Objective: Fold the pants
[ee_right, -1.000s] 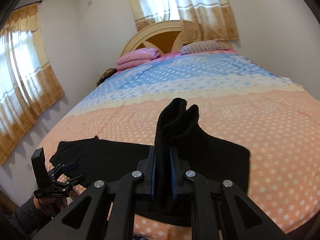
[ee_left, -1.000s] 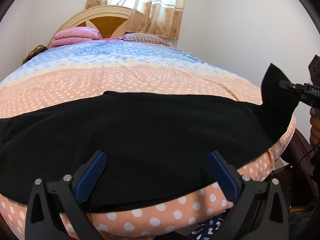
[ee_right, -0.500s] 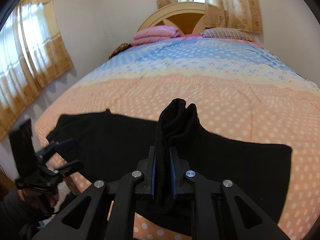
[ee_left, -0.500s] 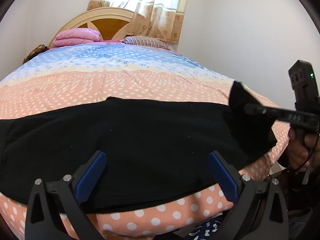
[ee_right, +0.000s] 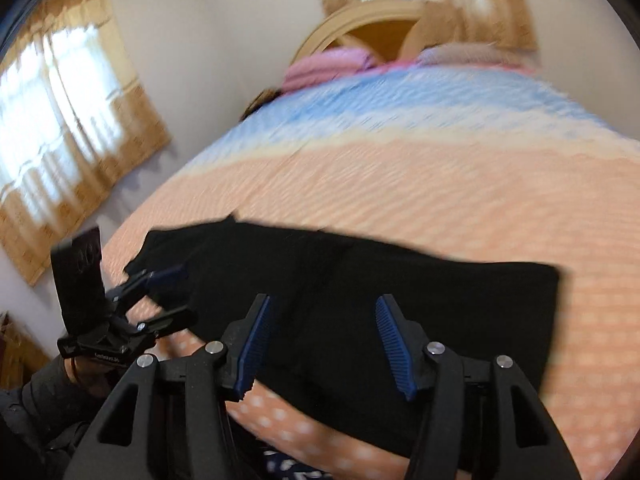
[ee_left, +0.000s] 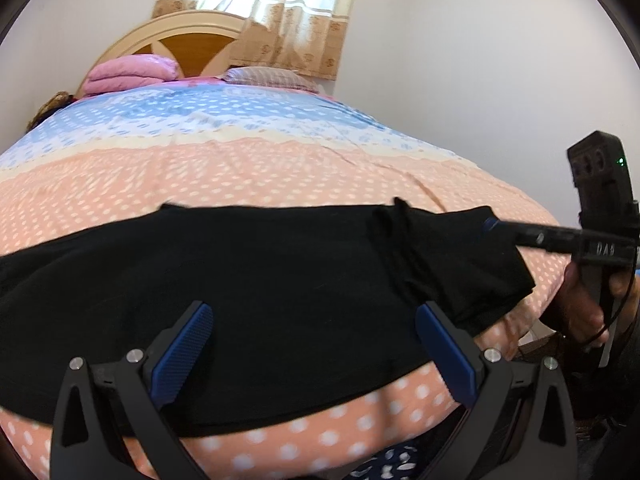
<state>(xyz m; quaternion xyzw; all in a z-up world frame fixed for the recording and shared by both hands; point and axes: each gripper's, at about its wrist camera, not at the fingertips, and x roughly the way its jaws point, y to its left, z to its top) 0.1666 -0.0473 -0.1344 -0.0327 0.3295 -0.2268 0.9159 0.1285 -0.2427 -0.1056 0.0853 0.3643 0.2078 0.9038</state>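
The right gripper (ee_right: 324, 344) is seen from its own wrist camera with its jaws opening; the blue pads (ee_right: 390, 346) stand apart, and the black pants (ee_right: 360, 280) lie beneath and between them without being pressed by either pad. From the left wrist view the same gripper (ee_left: 490, 225) is seen reaching in from the right, its tip resting over the bunched right end of the pants (ee_left: 256, 288), where a raised fold of cloth is visible. The hand (ee_left: 580, 304) that carries it is seen below the bed's edge. The left gripper (ee_left: 316, 344) is held with its jaws wide apart over the near edge of the pants, nothing being clasped between its pads (ee_left: 184, 352); in the right wrist view it (ee_right: 168, 296) is seen at the left end of the garment, its fingers spread and just beside the cloth, though contact cannot be told through the blur. The pants are spread as a long band across the foot of the bed, on the peach, white-dotted part of the bedspread (ee_left: 200, 176), their near edge close to the mattress edge. Farther back the bedspread turns blue, and a folded pink blanket (ee_left: 132, 74) and a pillow (ee_left: 272, 78) are set against the arched headboard (ee_left: 192, 40). Curtained windows (ee_right: 60, 120) are seen behind and to the left.
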